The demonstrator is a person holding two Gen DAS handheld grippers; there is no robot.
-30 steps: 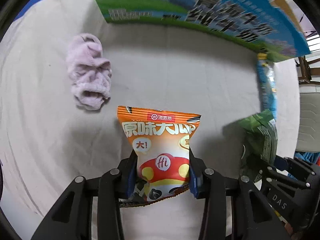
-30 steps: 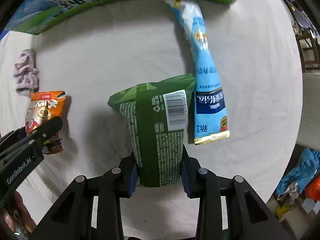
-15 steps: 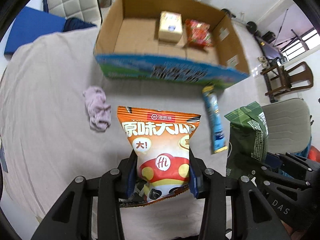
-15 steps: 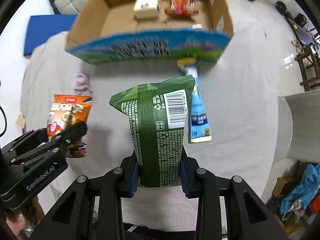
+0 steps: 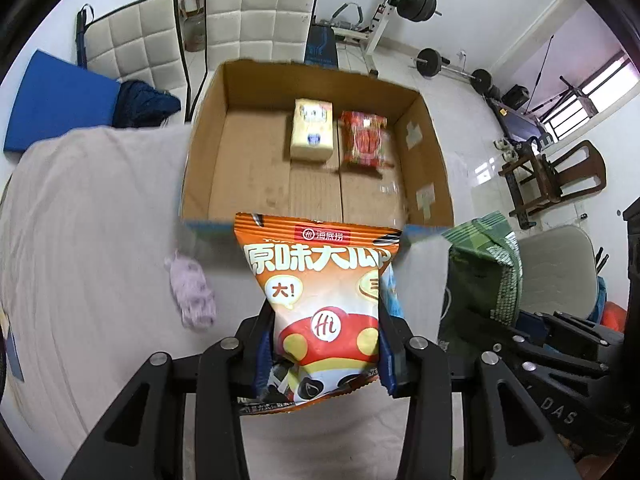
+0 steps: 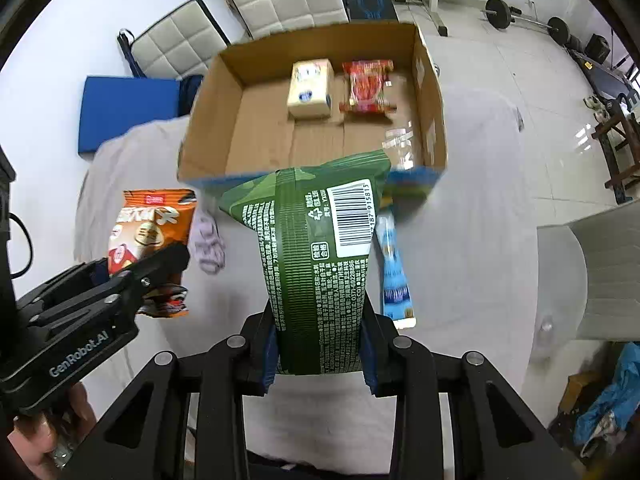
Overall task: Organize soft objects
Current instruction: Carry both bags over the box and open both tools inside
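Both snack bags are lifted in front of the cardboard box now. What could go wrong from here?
1. The left hand-held gripper pinches only the bottom of the orange bag; it may slip or swing.
2. The green bag, in the right hand-held gripper, could catch the box front wall if carried low.
3. Dropped far back, either bag may land on the yellow pack or red packet.
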